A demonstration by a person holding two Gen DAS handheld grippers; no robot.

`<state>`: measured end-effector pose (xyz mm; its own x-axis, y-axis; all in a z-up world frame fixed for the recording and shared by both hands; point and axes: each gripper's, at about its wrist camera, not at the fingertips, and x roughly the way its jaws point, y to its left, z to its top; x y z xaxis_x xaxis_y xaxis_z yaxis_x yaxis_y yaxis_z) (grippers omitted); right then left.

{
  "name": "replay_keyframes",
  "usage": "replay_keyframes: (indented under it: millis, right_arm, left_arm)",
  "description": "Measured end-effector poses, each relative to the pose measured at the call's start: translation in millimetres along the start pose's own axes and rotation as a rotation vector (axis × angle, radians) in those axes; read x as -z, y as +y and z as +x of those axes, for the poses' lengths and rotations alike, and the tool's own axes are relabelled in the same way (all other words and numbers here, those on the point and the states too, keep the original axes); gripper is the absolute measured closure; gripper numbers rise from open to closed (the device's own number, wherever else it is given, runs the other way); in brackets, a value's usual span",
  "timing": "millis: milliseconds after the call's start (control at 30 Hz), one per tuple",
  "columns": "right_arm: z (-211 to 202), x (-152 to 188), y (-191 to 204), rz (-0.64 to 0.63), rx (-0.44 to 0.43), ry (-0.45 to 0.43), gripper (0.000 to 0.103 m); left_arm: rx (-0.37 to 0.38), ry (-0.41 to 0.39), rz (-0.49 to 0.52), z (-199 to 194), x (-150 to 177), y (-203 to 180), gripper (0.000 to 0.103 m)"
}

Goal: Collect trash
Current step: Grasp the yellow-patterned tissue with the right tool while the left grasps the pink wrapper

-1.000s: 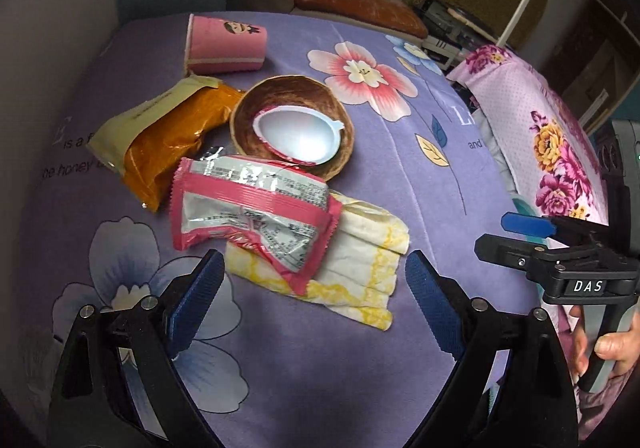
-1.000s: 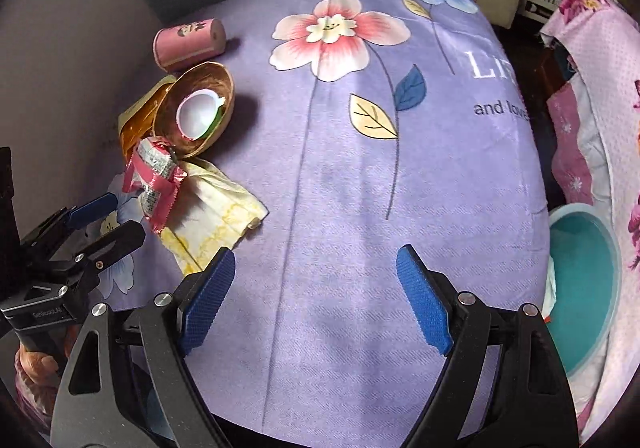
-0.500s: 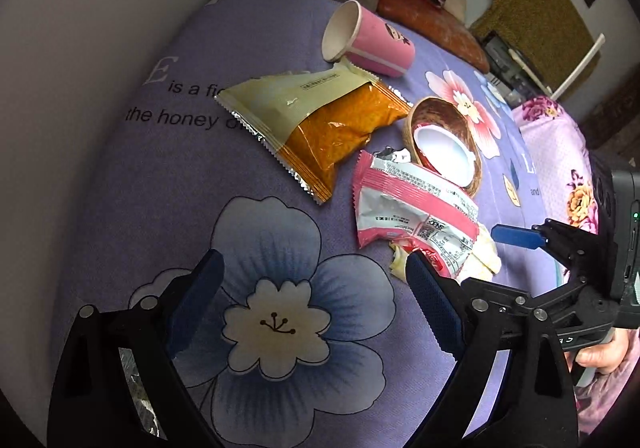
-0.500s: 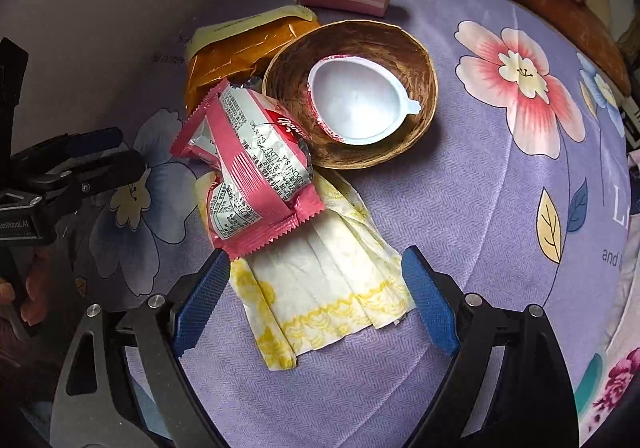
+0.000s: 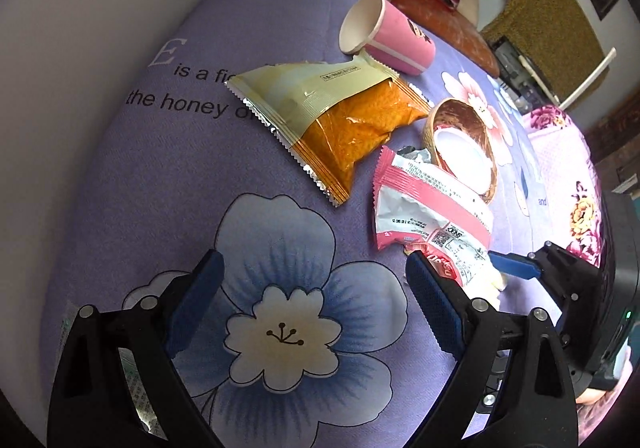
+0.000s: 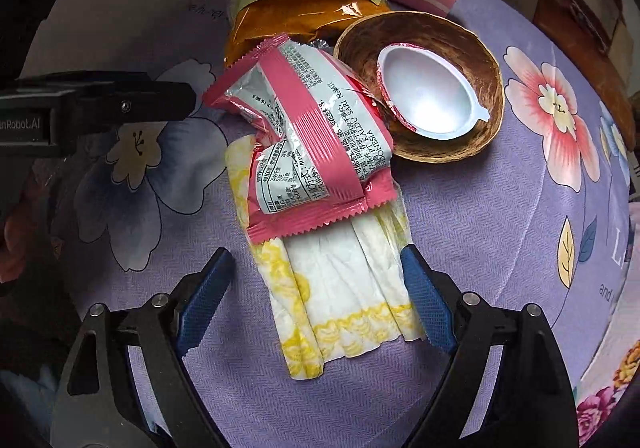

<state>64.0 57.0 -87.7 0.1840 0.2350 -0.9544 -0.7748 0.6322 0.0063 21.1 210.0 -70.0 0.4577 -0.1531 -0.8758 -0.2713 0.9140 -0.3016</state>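
Note:
Trash lies in a heap on the purple flowered bedspread (image 5: 132, 183). A white and yellow napkin (image 6: 344, 288) lies between the fingers of my right gripper (image 6: 316, 276), whose jaws are closing around it, pads apart from it. A pink and silver wrapper (image 6: 312, 135) overlaps the napkin's far end. Beyond sit a brown shell bowl (image 6: 440, 43) with a white plastic lid (image 6: 428, 91), an orange snack bag (image 5: 340, 127) and a tipped pink paper cup (image 5: 392, 35). My left gripper (image 5: 316, 284) hangs open over a blue printed flower, left of the pink wrapper (image 5: 424, 207).
A white wall (image 5: 80, 27) borders the bed on the left. A pink flowered pillow (image 5: 568, 175) lies at the right edge. A brown bench (image 5: 444, 23) with a red bag stands beyond the bed. The left gripper's body (image 6: 92, 103) shows at the right wrist view's left edge.
Both grippers swung left toward the trash heap and sank lower. The right gripper came over the napkin and its fingers narrowed. The left gripper shifted from the napkin to the blue flower.

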Motion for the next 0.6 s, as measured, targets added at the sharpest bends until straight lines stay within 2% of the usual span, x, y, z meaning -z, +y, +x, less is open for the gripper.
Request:
replay_keyframes:
  millis: [67, 100, 133, 367, 600]
  right_arm:
    - [-7, 4, 4, 0.006, -0.003, -0.021, 0.056]
    - [-10, 5, 3, 0.021, -0.002, -0.023, 0.083]
    - [-13, 7, 0, 0.048, -0.016, -0.018, 0.093]
    - [-32, 41, -19, 0.190, -0.047, -0.021, 0.093]
    - [-60, 86, -70, 0.404, -0.035, -0.063, 0.093]
  left_arm:
    - [0.004, -0.001, -0.002, -1, 1, -2, 0.011]
    - [0.006, -0.002, -0.002, -2, 3, -3, 0.011]
    - [0.006, -0.002, -0.001, -2, 4, -5, 0.011]
    - [0.023, 0.011, 0.023, -5, 16, -24, 0.011]
    - [0.068, 0.017, -0.010, 2, 20, -60, 0.011]
